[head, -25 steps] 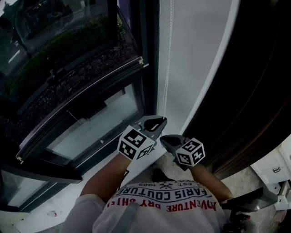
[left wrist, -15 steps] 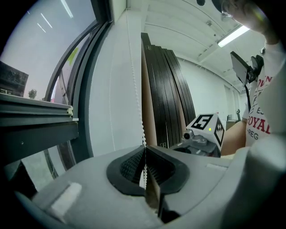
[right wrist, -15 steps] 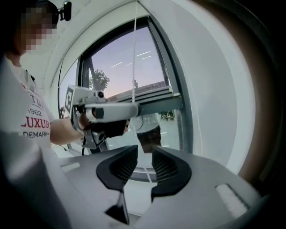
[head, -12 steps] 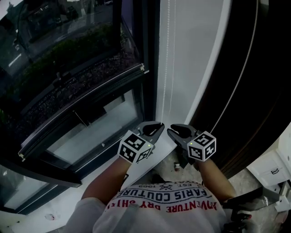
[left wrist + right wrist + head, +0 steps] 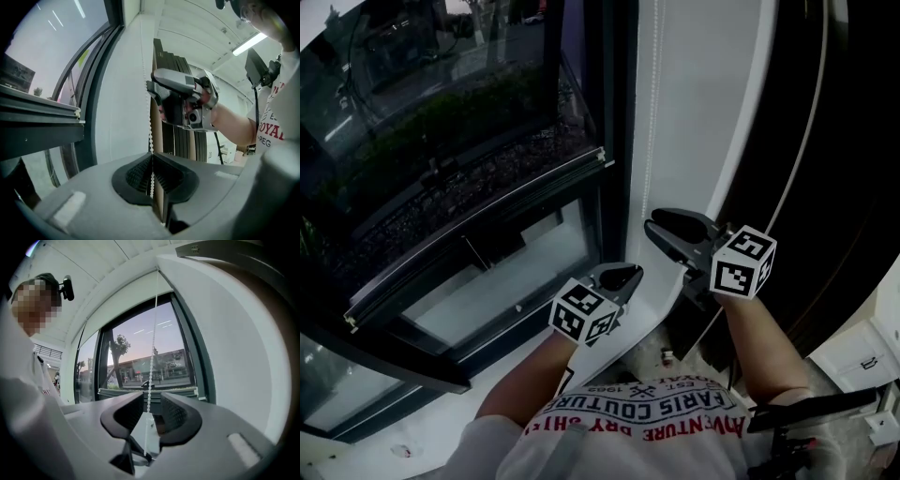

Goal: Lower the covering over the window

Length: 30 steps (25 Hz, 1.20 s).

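Just beside the dark window frame [image 5: 614, 141], the bead chain [image 5: 651, 112] hangs down a white wall strip [image 5: 703, 84]. Low on the chain, the left gripper [image 5: 623, 275] points roughly level, with its jaws pressed together on the beads. The right gripper [image 5: 661, 225] sits higher on an outstretched forearm. Its jaws have just been opening and stand apart, and the chain runs between them unpinched. Dark panels [image 5: 853, 141] wall in the right side, while the strip above both grippers is bare.
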Available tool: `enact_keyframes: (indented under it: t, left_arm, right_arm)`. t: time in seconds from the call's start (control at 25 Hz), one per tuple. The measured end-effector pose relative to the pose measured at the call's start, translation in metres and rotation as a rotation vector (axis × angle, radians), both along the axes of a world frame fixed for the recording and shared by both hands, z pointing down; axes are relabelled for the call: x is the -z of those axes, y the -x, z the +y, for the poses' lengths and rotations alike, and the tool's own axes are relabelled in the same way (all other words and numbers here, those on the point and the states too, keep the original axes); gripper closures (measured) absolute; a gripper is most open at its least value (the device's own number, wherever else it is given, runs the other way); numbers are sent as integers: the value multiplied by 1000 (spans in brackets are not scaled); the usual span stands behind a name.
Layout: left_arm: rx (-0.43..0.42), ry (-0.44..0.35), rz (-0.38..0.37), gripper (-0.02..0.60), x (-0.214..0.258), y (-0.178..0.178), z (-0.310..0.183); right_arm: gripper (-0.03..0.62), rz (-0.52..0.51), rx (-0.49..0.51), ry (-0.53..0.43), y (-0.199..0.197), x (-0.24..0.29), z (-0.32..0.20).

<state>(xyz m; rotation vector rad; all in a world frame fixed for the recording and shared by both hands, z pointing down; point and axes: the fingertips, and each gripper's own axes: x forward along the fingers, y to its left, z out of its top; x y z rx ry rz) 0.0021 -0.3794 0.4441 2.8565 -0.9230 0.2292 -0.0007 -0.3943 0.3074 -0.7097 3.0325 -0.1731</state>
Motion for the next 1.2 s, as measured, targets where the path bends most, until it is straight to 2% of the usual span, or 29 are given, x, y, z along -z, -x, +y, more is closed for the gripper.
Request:
enact_keyframes:
  t: [0.28,0.44,0.72,0.96,1.08,1.2]
  left_arm:
    - [-32,34,23,572,-1,-5,-8]
    - [-49,30,29,572,-2,-10,-10]
    - [-21,26,34,572,-4,-8,-23]
    - [-8,9,-40,572,-27,-20,-20]
    - [7,34,-38,572,-41,-25,-17]
    - [15,74,-71,572,-64,-27,-12]
  right_arm:
    - [507,-23,35,-34,16,39,-17]
    - [563,-3,30,-59,18,42,-25]
    - [577,-57,30,-41,13,42,-35]
    - [577,0,34,-63,9,20,-28]
    - [577,-35,34,-23,1,7,-24]
    - [577,4,24,-10,-1,-16,-18]
